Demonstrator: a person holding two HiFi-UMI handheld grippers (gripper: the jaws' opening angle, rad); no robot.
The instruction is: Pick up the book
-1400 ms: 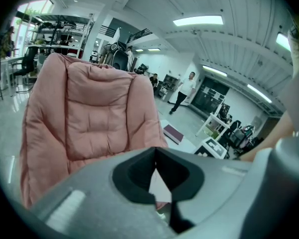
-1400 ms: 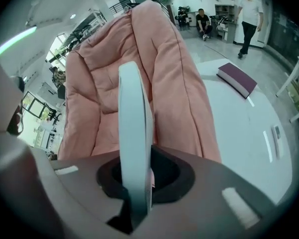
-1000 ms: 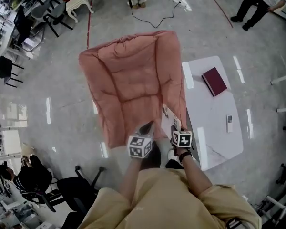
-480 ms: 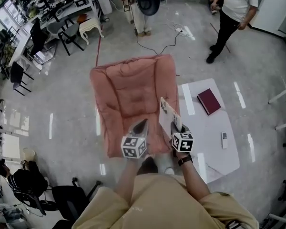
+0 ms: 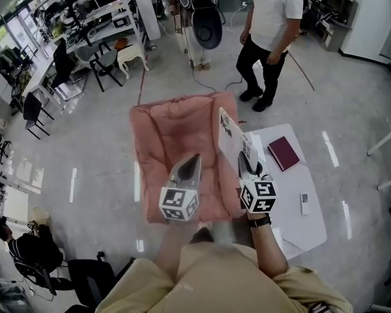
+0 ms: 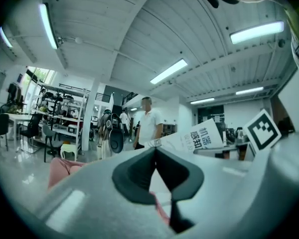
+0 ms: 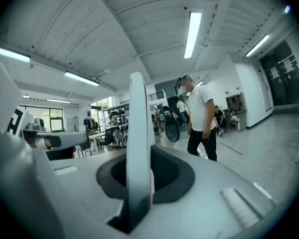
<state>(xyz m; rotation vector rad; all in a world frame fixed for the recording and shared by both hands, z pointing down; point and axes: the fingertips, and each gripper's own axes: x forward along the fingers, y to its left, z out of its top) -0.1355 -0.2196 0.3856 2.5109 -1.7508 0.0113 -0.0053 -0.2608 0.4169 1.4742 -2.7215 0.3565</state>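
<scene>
Right tool: jaws clamped on the lower edge of a thin white book with black print on its cover. The book stands on edge, cover roughly vertical, in the air well above the pink quilted cushion spread on the floor. In the right gripper view it runs straight up between the pads, seen edge-on. The edge grip makes sense, as a book this thin offers little else to pinch.

Left tool: jaws closed tip to tip with nothing between them, as the left gripper view confirms. It hangs beside the right one, apart from the book. Judged idle, or placed to steady the free side.

A dark red hardcover book and a small white remote lie on the white table, out of either tool's grip.

Judgement: pick-up essentially done. The risk is the tall, unsupported book flexing or slipping from a one-edge hold.
</scene>
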